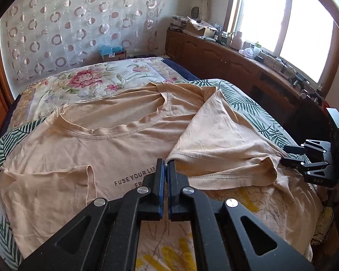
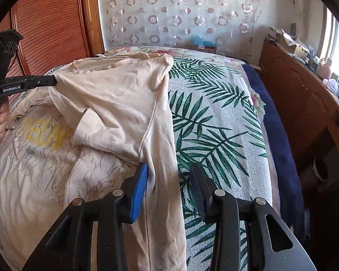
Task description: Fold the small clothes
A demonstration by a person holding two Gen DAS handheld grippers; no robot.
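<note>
A beige T-shirt (image 1: 115, 140) with black lettering lies spread on the bed, its right sleeve folded in over the body. My left gripper (image 1: 166, 166) is shut on the hem of that sleeve (image 1: 214, 135). In the right wrist view the left gripper (image 2: 53, 80) holds the sleeve corner taut at the far left. My right gripper (image 2: 168, 176) is open, its jaws on either side of the shirt's side edge (image 2: 162, 180). The right gripper also shows in the left wrist view (image 1: 287, 155) by the shirt's right edge.
The shirt lies on another pale garment with a yellow and grey print (image 2: 43, 135) over a palm-leaf cover (image 2: 214, 124). A wooden cabinet (image 1: 237, 63) with clutter runs under the window at right. A wooden headboard (image 2: 49, 22) stands at left.
</note>
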